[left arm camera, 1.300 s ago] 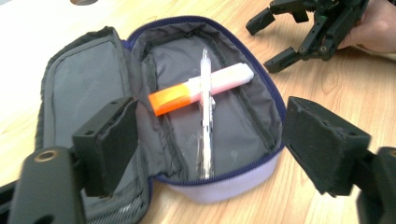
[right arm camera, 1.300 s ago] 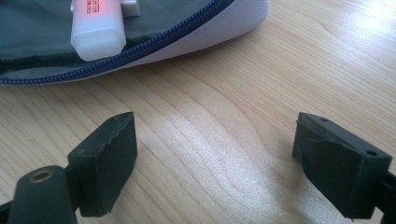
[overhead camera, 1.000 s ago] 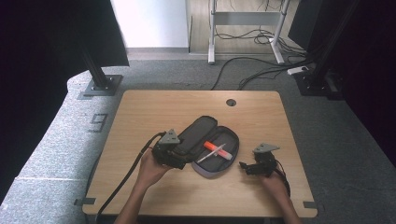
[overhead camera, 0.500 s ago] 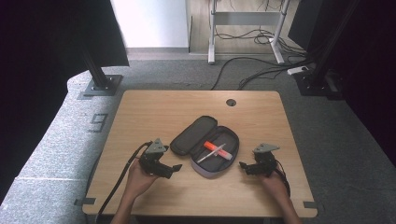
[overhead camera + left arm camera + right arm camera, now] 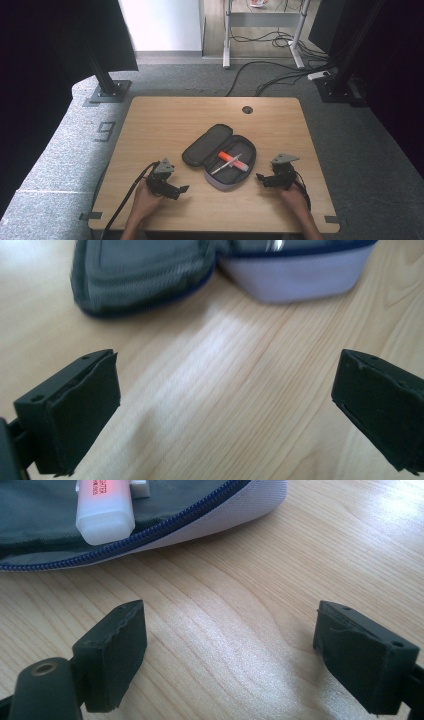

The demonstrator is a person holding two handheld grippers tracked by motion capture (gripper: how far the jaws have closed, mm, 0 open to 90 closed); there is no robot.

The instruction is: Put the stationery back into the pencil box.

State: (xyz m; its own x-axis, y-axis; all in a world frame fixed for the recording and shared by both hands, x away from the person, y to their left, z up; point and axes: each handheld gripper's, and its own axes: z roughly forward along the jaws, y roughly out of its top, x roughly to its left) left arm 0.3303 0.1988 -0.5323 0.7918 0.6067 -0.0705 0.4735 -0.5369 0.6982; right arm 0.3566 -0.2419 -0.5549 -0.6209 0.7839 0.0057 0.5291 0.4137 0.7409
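An open dark pencil case [image 5: 206, 146] with a lilac outer shell lies at the middle of the wooden table [image 5: 165, 125]. An orange marker [image 5: 227, 158] and a silver pen [image 5: 224, 167] lie in its tray half. My left gripper [image 5: 177, 189] sits low over the table, left of the case and near the front edge. Its jaws have just been opening and now stand wide, with nothing but bare wood between them [image 5: 225, 390]. My right gripper [image 5: 261, 180] rests just right of the case, open and empty [image 5: 230, 635]. The marker's end [image 5: 106, 507] lies close ahead of it.
A round cable hole [image 5: 247, 109] sits near the table's far edge. Beyond the table, cables [image 5: 270, 75] trail across the grey carpet by a metal desk frame [image 5: 227, 35]. A black stand's base [image 5: 107, 91] stands at the far left corner.
My left gripper has drawn away from the case's lid, toward the left and the front edge, sinking to the table. Its jaws have spread wider. The right gripper has kept still.
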